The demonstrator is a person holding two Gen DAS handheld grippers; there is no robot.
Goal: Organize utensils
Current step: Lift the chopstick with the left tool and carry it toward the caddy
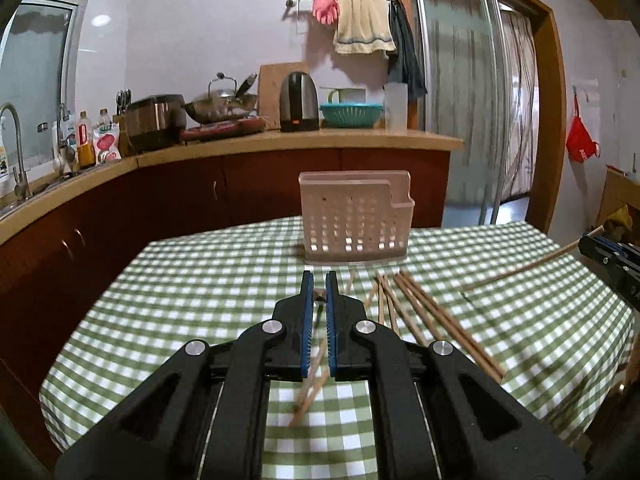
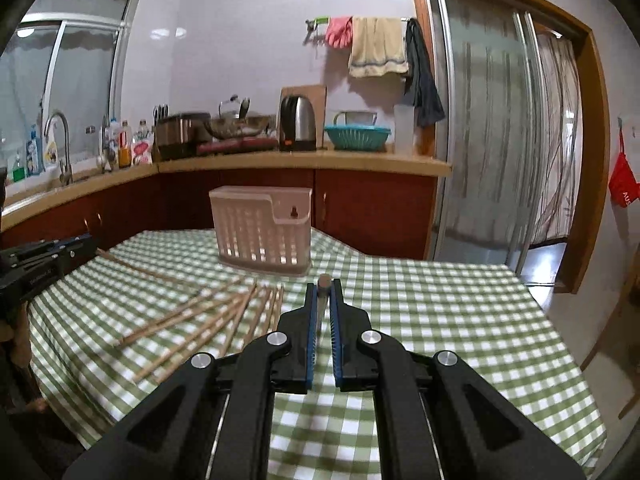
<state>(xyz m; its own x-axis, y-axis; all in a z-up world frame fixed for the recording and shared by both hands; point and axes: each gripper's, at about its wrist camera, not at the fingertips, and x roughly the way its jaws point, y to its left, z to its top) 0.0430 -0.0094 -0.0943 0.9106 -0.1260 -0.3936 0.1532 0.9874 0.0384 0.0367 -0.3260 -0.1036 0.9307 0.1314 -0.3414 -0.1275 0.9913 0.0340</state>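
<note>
Nearest the lens, the left gripper (image 1: 319,280) is pinched narrow on a single chopstick (image 1: 308,384), whose shaft hangs down and back under the blue pads, blurred, while its butt end peeps out between the tips. The right gripper (image 2: 324,286) is likewise clamped on its own chopstick (image 2: 323,282), seen almost end-on at the tips; from the left wrist view that stick (image 1: 524,268) slants out long to the left of the right-hand tool.

Straight ahead of both sits the pink slotted holder (image 1: 354,216), upright on the far part of the checked tablecloth (image 1: 200,280), its taller compartment left, a lower pocket right. It lies nearly dead ahead of the left gripper and ahead-left of the right one (image 2: 262,226), so the left looks nearer in line. Each stick probably must be tipped upright before it drops in.

Between grippers and holder, loose chopsticks (image 1: 424,312) lie fanned on the cloth, long axes running roughly toward the holder. Beyond it: kitchen counter (image 1: 280,142).
</note>
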